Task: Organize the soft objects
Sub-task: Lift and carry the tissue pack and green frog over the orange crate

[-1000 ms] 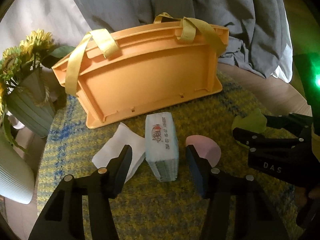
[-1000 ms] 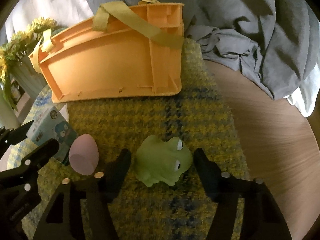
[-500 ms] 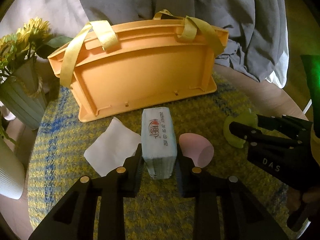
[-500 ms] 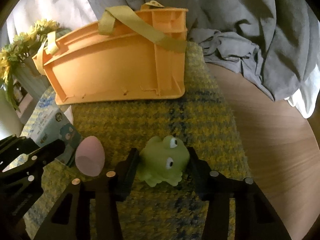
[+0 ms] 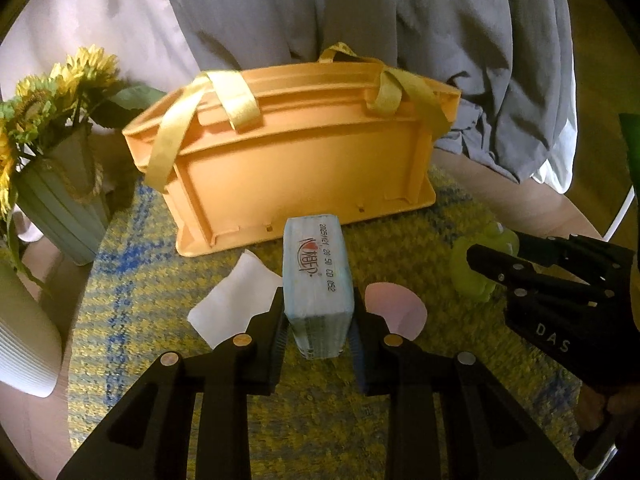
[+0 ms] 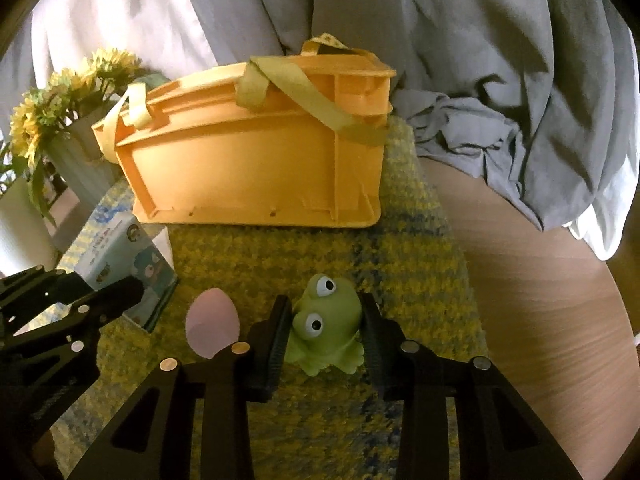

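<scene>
Left gripper (image 5: 318,330) clenched on a pale blue tissue pack (image 5: 318,280), pads pressed against both long sides. Right gripper (image 6: 324,332) clamped on a green rubber frog (image 6: 324,330), eyes turned up toward the camera. Both over the middle of a yellow-and-blue woven mat (image 6: 320,248) spread on a round wooden table (image 6: 540,280). Pink egg-shaped sponge (image 6: 214,322) lying on the mat between the two grippers. Loose white tissue (image 5: 236,300) flat on the mat, just left of the pack. Orange plastic basket (image 5: 288,168) with yellow straps at the mat's far edge. Sunflower vase (image 5: 60,196) at the table's left edge. Grey cloth (image 6: 500,100) heaped along the far edge.
</scene>
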The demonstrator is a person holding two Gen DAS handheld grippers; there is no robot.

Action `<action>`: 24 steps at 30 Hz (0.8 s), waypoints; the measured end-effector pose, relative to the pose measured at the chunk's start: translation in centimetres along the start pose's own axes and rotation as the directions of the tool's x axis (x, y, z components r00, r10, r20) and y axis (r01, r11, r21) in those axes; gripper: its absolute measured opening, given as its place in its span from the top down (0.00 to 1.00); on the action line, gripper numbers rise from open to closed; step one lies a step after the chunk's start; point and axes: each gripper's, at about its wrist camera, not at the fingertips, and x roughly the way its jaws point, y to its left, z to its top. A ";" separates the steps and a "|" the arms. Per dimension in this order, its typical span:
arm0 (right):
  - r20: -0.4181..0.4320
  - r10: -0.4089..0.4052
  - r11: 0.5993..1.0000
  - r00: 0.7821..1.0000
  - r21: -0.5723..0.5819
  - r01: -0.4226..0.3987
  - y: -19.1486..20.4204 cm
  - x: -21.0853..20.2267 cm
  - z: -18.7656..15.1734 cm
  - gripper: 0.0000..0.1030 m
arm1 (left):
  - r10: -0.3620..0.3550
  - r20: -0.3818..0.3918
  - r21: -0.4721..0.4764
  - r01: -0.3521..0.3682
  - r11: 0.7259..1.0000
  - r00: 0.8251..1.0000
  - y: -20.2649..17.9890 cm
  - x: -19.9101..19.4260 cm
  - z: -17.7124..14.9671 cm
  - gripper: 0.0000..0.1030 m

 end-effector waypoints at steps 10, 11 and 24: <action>0.083 0.017 1.000 0.996 -0.013 -0.016 1.0 -3.2 1.7 0.66 | 0.007 0.083 -0.018 -0.005 1.000 0.997 0.5 -3.0 1.3 0.73; 0.094 0.018 1.000 0.995 -0.015 -0.016 1.1 -3.6 1.8 0.66 | 0.007 0.093 -0.020 -0.005 1.000 0.996 0.7 -3.4 1.4 0.73; 0.246 0.042 0.999 0.968 -0.033 -0.035 2.8 -8.6 4.3 0.66 | 0.030 0.214 -0.052 -0.019 0.998 0.976 2.2 -8.1 3.7 0.73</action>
